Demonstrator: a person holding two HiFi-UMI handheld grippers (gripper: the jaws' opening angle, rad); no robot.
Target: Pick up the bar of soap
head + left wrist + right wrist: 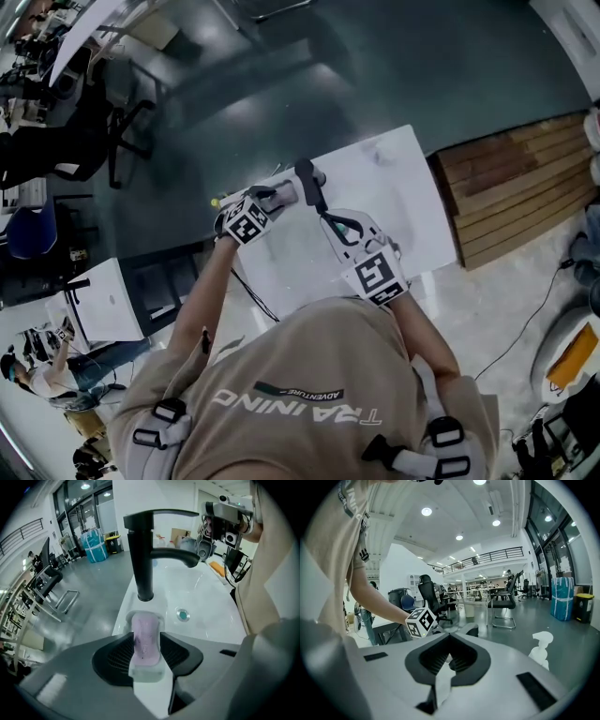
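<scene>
The bar of soap (142, 632) – pale pink, long and rounded – lies in a white soap dish (146, 673) on the rim of the white sink (211, 597), just in front of the foot of the black faucet (143, 555). The left gripper (146, 641) is down over it with its jaws standing wide, one ribbed pad on each long side of the bar. I can't see them biting on it yet. The right gripper (446, 660) hangs off to the side with its jaws drawn together on nothing. From here the soap looks light and firm, but I'd expect it to be slick, more so if it's wet, and its rounded flanks could let it squirt out under a hard squeeze. The sensible hold is across the narrow width at mid-length, above the dish's lip, so the dish stays behind – closing gently and lifting straight up.
</scene>
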